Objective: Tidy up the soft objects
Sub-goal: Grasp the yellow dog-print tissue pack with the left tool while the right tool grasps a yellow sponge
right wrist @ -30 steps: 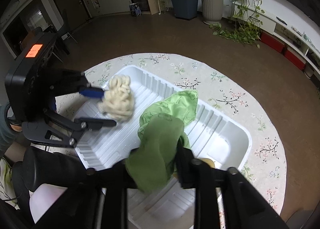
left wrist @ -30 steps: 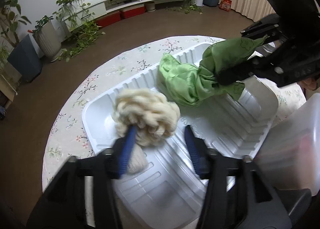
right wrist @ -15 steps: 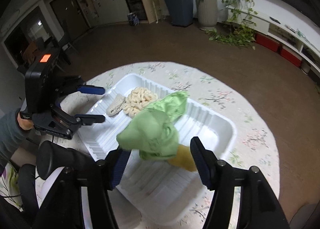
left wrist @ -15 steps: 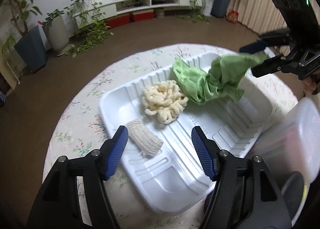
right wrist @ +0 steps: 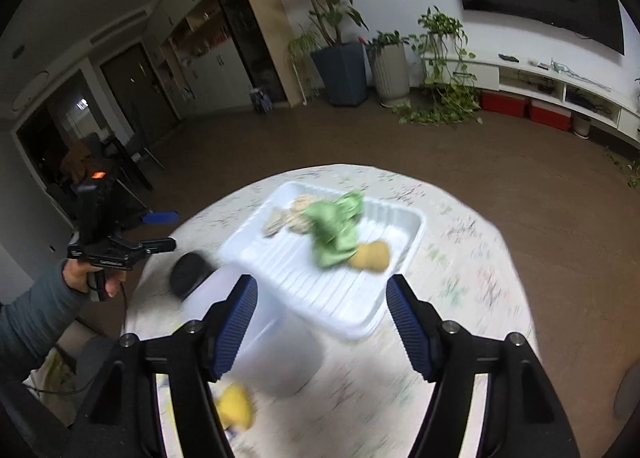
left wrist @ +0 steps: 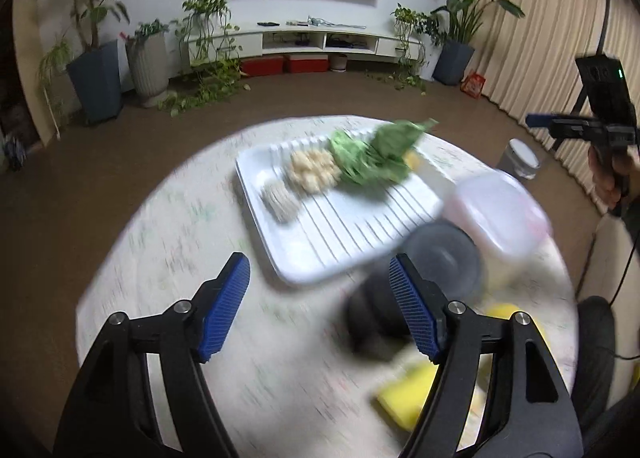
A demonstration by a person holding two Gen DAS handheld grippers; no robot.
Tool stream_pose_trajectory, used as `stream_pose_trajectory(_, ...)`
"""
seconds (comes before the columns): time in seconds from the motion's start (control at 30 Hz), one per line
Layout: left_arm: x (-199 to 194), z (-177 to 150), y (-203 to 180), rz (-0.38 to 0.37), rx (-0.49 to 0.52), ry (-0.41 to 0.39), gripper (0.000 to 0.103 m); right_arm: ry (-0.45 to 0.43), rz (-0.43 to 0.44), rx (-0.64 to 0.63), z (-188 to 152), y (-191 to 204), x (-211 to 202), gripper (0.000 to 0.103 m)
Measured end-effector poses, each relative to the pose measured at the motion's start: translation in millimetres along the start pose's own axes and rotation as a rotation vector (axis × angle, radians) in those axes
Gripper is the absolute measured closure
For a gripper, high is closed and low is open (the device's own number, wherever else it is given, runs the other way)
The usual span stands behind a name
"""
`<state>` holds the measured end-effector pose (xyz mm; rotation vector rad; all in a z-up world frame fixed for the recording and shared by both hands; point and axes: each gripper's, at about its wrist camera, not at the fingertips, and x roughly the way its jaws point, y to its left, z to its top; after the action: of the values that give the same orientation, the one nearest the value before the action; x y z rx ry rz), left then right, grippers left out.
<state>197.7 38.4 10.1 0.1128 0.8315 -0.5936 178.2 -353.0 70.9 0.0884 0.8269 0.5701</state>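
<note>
Now both grippers are away from the tray, and each one is empty. Earlier frames are given, so I can say the jaws of both have just been opening, and nothing is between them now.

From left to right in the left wrist view: the left gripper stands wide open over the bare tablecloth, near the front edge of the tray. In the tray lie, in a row, a small knitted roll, a cream yarn bundle and a green cloth, with a yellow piece just behind the cloth. To the right a clear lidded box and a dark round thing are beside the tray; the blur hides what the dark thing is. Far right, the right gripper is held in a hand, well apart from the table things.

In the right wrist view the right gripper is also wide open, above the box. A yellow soft thing lies near the table edge.

I judge the step is going for the next soft item outside the tray. To do it well, slow the hand first, keep the jaws wide, come down over the middle of the yellow thing, and close gently so it does not slip or squash out.
</note>
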Motion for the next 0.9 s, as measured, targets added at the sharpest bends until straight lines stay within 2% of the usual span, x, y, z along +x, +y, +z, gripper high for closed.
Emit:
stream_pose_trajectory(0.23,-33.3,-69.7,-38.0,0.022,-0.027,0.04,0.032,-0.015,0.033,0.026,-74.3,46.2,-27.5,0.028)
stream_pose_trajectory(0.37,-49.3,-94.7,-55.5,0.038,-0.044,0.045,0.032,-0.016,0.023,0.066,-108.7,63.7,-33.3,0.024)
stream_pose_trajectory(0.47,-56.5,-113.5,-72.2,0.062,-0.036,0.05,0.032,-0.011,-0.017,0.095,-133.5,76.6,-35.7,0.022)
stream_pose_trajectory(0.53,-59.5,-127.2,-82.0,0.059,-0.041,0.055,0.032,-0.007,-0.003,0.121,-150.2,85.3,-34.0,0.022)
stream_pose_trajectory(0.73,-69.1,-153.1,-102.6,0.047,-0.076,0.047,0.032,0.006,0.016,0.187,-188.4,105.5,-30.9,0.022)
stream_pose_trajectory(0.9,-69.0,-159.8,-115.4,0.09,-0.084,0.028,0.032,-0.005,-0.014,0.222,-200.4,123.0,-27.2,0.022)
